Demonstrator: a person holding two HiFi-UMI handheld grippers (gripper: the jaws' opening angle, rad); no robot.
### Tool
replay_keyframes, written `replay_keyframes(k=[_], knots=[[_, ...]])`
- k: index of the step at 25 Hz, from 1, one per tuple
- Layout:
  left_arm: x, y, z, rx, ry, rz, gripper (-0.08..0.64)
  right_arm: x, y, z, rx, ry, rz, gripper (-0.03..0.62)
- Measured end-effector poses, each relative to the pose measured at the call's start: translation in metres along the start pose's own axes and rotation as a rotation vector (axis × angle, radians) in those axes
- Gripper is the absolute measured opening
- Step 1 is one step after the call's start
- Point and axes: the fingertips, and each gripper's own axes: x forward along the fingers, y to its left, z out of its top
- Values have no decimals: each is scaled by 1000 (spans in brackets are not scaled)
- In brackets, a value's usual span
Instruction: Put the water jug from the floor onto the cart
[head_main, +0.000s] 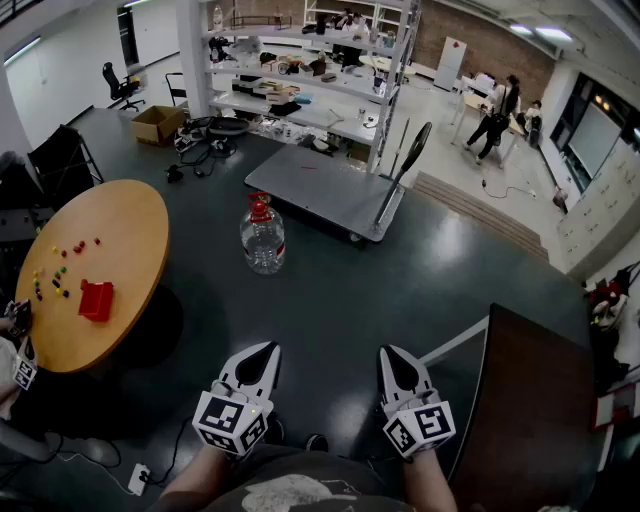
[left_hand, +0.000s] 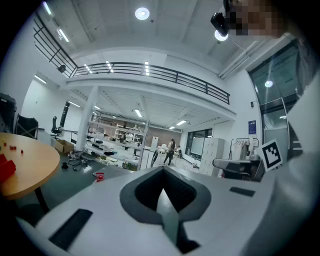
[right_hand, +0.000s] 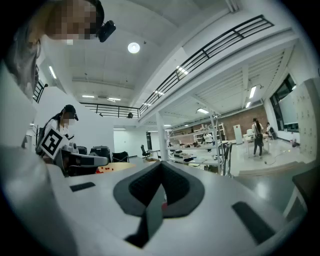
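The water jug (head_main: 263, 238), clear with a red cap, stands upright on the dark floor just in front of the cart. The cart (head_main: 318, 189) is a low grey platform trolley with its black handle (head_main: 402, 172) raised at the right end. My left gripper (head_main: 266, 350) and right gripper (head_main: 391, 354) are held side by side near my body, well short of the jug, both shut and empty. In the left gripper view the jaws of the left gripper (left_hand: 161, 170) meet in a seam, and the jug's red cap (left_hand: 99, 176) shows to their left. The right gripper (right_hand: 162, 165) likewise has its jaws together.
A round wooden table (head_main: 120, 235) at the left carries small coloured pieces and a red block (head_main: 96, 300). A dark table (head_main: 530, 400) stands at the near right. Behind the cart are shelving (head_main: 300, 75), floor cables (head_main: 205, 150) and a cardboard box (head_main: 157, 123). People (head_main: 497, 118) stand far back.
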Motion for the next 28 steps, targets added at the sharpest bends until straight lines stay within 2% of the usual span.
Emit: replay_keyframes(k=[18, 24, 28], knots=[[13, 10, -2, -10, 12, -13, 2, 12, 0, -13, 21, 27, 1, -11], [7, 14, -8, -12, 25, 3, 2, 19, 5, -12, 43, 24, 21, -9], [-2, 31, -8, -19, 26, 22, 2, 37, 20, -13, 47, 27, 39, -9]])
